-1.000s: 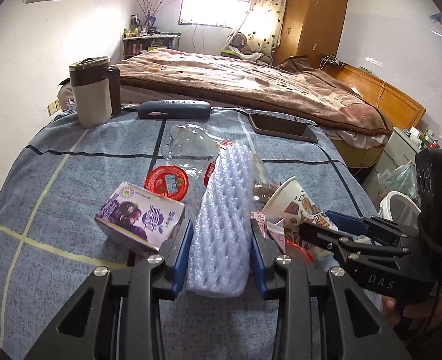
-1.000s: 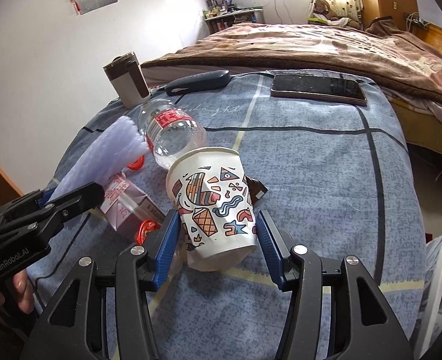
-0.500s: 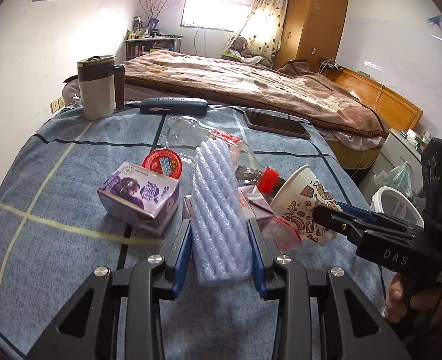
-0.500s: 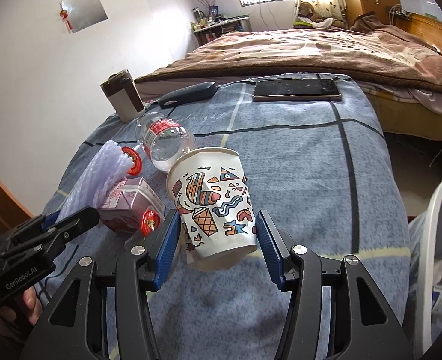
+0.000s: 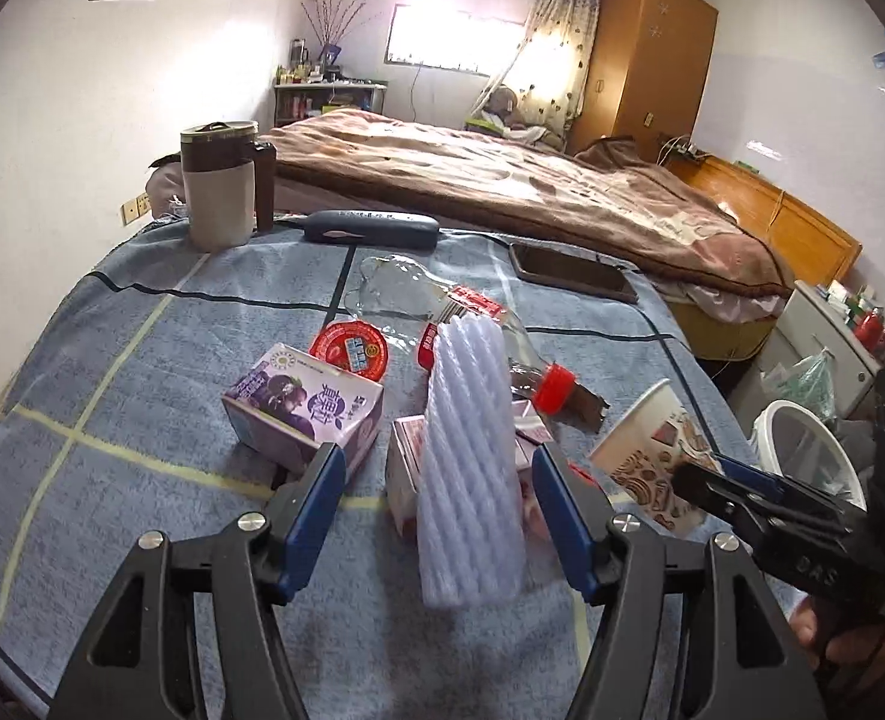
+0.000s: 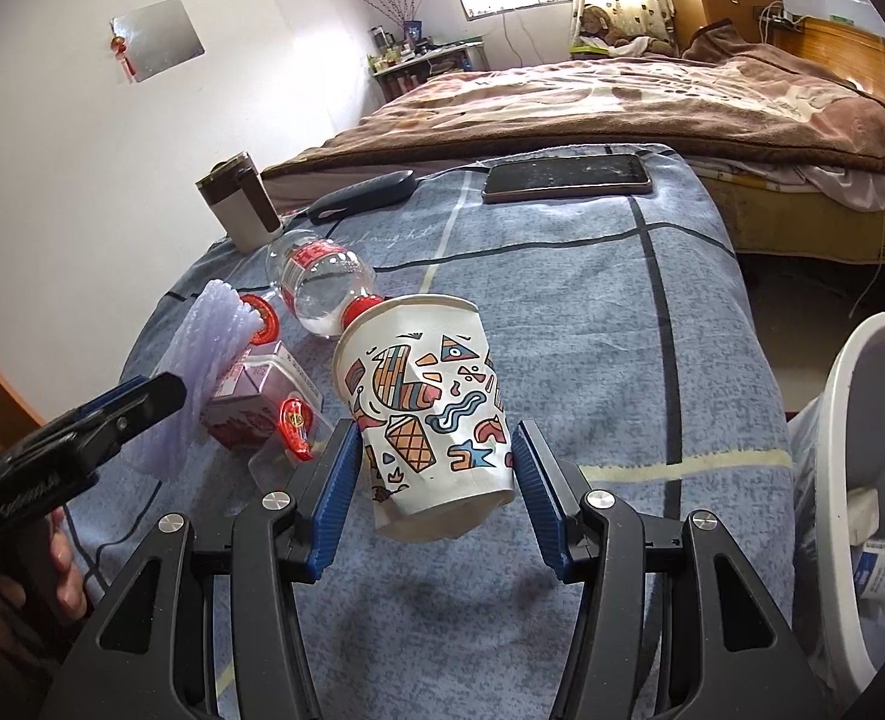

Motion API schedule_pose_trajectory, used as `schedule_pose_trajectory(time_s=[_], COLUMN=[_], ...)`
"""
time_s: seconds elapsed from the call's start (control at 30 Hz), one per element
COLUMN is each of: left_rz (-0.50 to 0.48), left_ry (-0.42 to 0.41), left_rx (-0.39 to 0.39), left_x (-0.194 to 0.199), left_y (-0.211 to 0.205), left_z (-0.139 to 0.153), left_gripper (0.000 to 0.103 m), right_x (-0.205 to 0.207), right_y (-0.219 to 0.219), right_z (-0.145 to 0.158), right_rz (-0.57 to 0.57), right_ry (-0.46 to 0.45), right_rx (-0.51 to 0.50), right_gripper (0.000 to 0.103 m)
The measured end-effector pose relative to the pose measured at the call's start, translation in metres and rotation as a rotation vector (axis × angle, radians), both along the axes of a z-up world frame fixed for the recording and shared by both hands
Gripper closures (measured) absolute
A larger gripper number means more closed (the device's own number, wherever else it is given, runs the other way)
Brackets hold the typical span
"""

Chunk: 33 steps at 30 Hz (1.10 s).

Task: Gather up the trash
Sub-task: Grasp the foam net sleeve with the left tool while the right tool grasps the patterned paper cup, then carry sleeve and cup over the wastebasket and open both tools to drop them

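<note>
the left gripper (image 5: 436, 501) has just been opening, its pads clear of the foam sleeve (image 5: 472, 468) between them; the right gripper (image 6: 436, 474) clamps the paper cup (image 6: 427, 414) above the blue bedspread (image 6: 592, 312).

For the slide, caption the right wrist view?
Right gripper clamps a patterned paper cup over the blue bedspread, white bin alongside.

Before you, the blue checked bedcover (image 5: 142, 360) carries a purple carton (image 5: 301, 414), clear bottle (image 5: 418, 306), red lid (image 5: 349, 348), phone (image 5: 571, 273), dark case (image 5: 370, 229) and mug (image 5: 220, 186).
</note>
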<state>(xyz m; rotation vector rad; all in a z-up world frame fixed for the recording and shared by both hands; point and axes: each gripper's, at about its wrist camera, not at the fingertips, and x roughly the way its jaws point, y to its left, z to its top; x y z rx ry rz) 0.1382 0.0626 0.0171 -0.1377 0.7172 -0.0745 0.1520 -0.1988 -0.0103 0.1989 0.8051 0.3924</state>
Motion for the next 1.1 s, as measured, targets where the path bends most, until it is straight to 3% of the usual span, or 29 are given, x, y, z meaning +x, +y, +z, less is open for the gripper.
schedule_pose_trajectory(time_s=[0.17,0.3,1.1], left_rz=[0.008,-0.016,-0.117], left_ry=[0.002,0.024,-0.059], left_rx=[0.008,0.020,0.061], left_x=[0.006,0.006,-0.035], left_y=[-0.003,-0.010,-0.060], left_z=[-0.001,-0.005,0.020], left_gripper=[0.060,0.073,0.075], right_x=[-0.002,-0.004,-0.048], right_y=[0.000,-0.001,-0.042], right_z=[0.000,0.001,0.035], right_rz=[0.005,0.003,-0.098], right_ry=[-0.004,-0.007,-0.135], right_rx=[-0.002,-0.004,-0.018], right_gripper=[0.049,0.049,0.049])
